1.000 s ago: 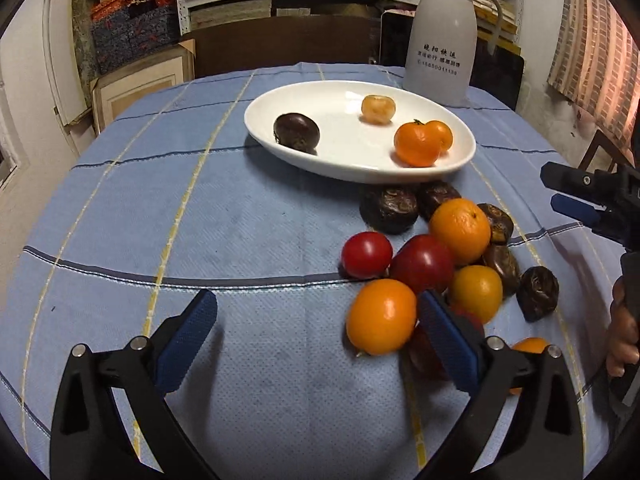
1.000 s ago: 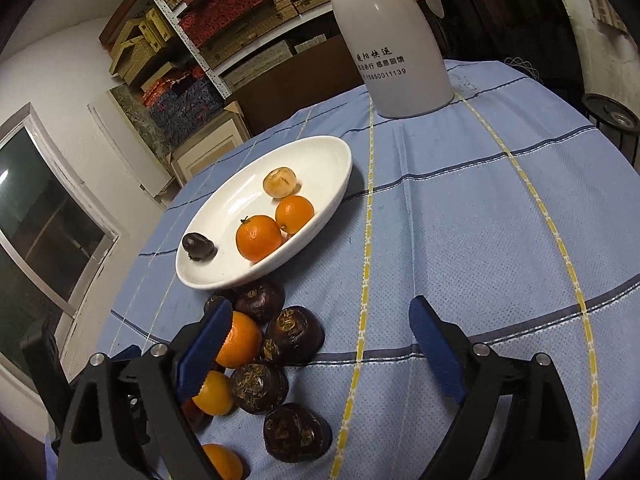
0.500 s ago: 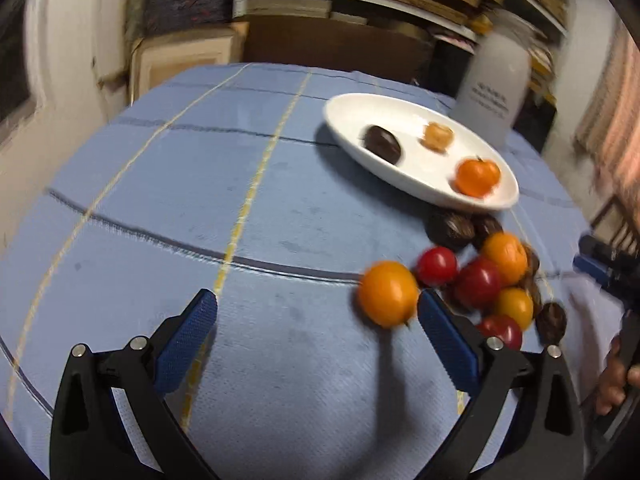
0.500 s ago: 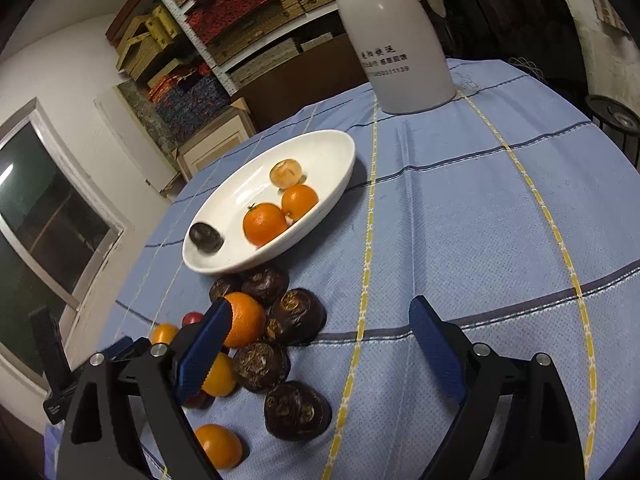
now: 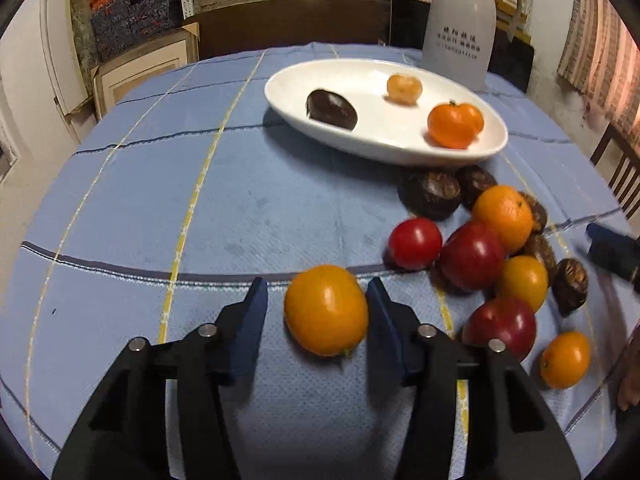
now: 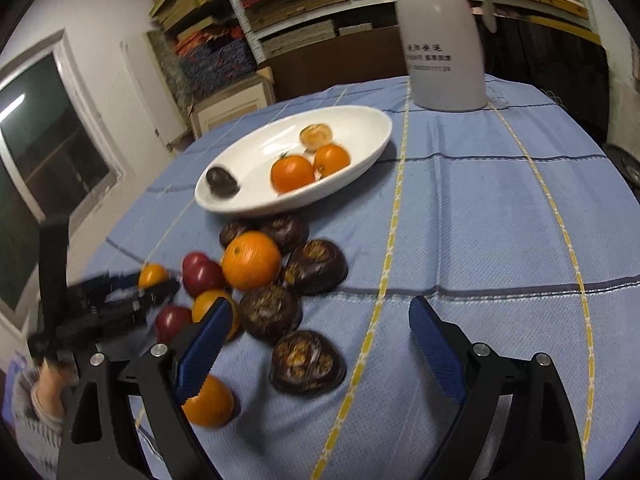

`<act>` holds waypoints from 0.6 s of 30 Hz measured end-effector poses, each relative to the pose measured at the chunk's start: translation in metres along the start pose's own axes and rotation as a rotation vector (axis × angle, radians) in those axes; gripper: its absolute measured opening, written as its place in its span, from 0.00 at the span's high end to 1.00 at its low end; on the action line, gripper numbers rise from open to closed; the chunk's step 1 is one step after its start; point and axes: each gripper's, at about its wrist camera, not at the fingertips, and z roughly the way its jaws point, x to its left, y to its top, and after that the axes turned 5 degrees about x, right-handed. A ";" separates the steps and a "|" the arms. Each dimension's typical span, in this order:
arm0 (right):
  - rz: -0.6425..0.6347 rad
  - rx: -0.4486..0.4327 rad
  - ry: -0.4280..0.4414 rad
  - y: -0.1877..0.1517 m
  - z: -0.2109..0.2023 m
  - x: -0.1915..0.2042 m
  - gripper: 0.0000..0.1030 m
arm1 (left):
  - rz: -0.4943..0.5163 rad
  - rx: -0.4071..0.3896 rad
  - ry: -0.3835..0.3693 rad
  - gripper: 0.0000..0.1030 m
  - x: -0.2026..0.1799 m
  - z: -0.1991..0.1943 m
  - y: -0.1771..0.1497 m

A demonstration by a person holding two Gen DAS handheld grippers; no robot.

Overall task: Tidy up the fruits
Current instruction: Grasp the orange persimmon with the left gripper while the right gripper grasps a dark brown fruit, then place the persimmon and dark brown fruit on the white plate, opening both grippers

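The left gripper (image 5: 316,312), which stood wide open a second ago beside the pile, has swung over to the loose yellow-orange round tomato (image 5: 326,310) and its blue-padded fingers (image 5: 382,312) are closing around it: the fruit sits between them on the blue checked cloth of the counter (image 5: 160,208), with the right-hand pad at or nearly at its skin and a sliver of cloth showing on the other side, so the grip does not look complete yet. That tomato has also rolled clear of the heap since a second ago and now lies apart from the red tomatoes (image 5: 472,256), oranges (image 5: 504,218) and dark brown water chestnuts (image 5: 430,196) clustered just in front of the white oval plate (image 5: 288,92). The plate holds a dark chestnut, a pale peeled fruit and two orange ones, as before. The right gripper (image 6: 316,344) hangs with its fingers spread wide and nothing between them, over the near chestnuts, and has drifted closer to the heap. A tall white jug (image 6: 444,40) stands behind the plate. Judging by this, sorting is at an early stage; once the tomato is pinched firmly, a lift toward the plate seems the likely next step, and its smooth round skin could slip if squeezed off-centre.
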 end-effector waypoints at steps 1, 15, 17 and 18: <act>-0.021 0.010 -0.007 -0.002 0.000 0.003 0.15 | -0.002 0.000 -0.001 0.55 0.000 0.001 0.000; -0.208 0.157 -0.146 -0.018 0.015 0.031 0.55 | 0.013 -0.003 -0.001 0.57 -0.003 0.000 0.000; -0.236 0.161 -0.148 -0.019 0.013 0.033 0.56 | 0.020 -0.004 -0.001 0.59 -0.005 0.001 -0.001; -0.242 0.161 -0.148 -0.019 0.013 0.033 0.56 | 0.027 -0.006 -0.004 0.63 -0.006 0.000 -0.001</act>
